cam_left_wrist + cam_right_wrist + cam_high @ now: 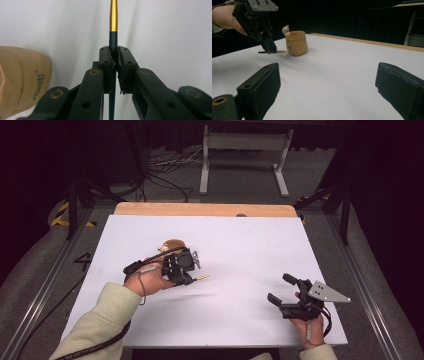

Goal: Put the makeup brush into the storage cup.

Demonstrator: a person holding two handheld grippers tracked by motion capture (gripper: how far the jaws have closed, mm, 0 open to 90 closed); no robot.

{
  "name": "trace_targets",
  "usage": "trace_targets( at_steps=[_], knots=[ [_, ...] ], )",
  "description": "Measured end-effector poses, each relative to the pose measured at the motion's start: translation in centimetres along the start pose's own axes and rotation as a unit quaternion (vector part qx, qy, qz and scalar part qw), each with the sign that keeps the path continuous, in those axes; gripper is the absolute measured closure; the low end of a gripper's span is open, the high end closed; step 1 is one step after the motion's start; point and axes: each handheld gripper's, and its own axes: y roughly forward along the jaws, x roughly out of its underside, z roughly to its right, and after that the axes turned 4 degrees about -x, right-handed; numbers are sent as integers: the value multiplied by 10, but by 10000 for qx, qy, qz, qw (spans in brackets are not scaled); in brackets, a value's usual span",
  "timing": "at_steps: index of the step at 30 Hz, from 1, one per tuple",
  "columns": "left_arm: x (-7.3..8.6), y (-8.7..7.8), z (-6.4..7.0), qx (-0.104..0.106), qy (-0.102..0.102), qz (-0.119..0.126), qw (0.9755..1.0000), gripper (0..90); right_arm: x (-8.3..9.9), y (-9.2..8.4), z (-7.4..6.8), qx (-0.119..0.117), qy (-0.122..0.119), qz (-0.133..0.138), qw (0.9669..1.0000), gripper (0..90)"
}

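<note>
where the left gripper clamps it, pen shows dark-blue barrel, gold end.

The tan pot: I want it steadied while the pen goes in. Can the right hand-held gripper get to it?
Probably yes: the right hand-held gripper is open, with bare table between it and the tan pot.

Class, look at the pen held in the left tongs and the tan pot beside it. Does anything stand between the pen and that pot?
Nothing visible does. The left tongs are shut on the pen, low over the white table, and the tan pot stands close beside them with bare tabletop between.
</note>
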Motion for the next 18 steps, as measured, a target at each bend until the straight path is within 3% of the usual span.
trace_targets(
  at_steps=[9,18],
  knots=[
    [5,-25,-1,-164,-13,615,9980,828,0,-1,0,13,-15,18,10000,68],
    [14,-44,-7,-254,-297,1316,9905,828,0,-1,0,-13,-4,5,10000,71]
  ],
)
